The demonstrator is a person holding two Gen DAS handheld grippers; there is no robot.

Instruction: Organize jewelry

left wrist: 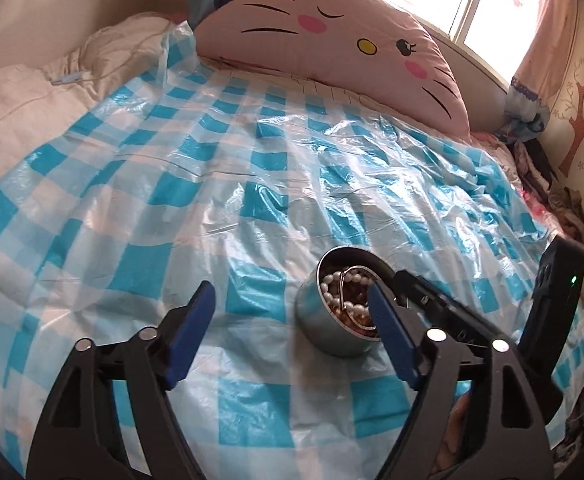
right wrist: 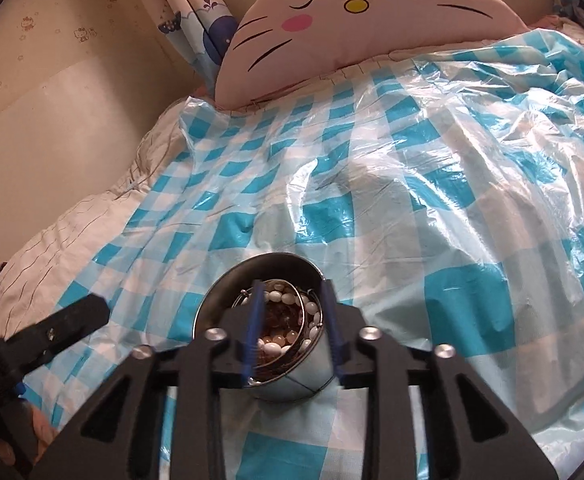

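A round metal tin (left wrist: 324,332) stands on the blue-checked plastic sheet (left wrist: 195,184), filled with white pearl beads (left wrist: 334,290), brown beads and a thin metal bangle. My left gripper (left wrist: 292,296) is wide open just in front of the tin, its right pad overlapping the tin's near side. In the right wrist view the tin (right wrist: 292,380) sits directly under my right gripper (right wrist: 292,292). That gripper is partly open: one finger hangs over the beads (right wrist: 279,350) and the other is at the rim's outer edge. Neither pad presses on anything.
A large pink cat-face cushion (left wrist: 332,36) leans at the bed's head under a bright window (left wrist: 488,4). White bedding (left wrist: 19,104) bunches on the left. Dark clothes (left wrist: 540,168) are piled along the right edge by the wall. A hand shows below each gripper.
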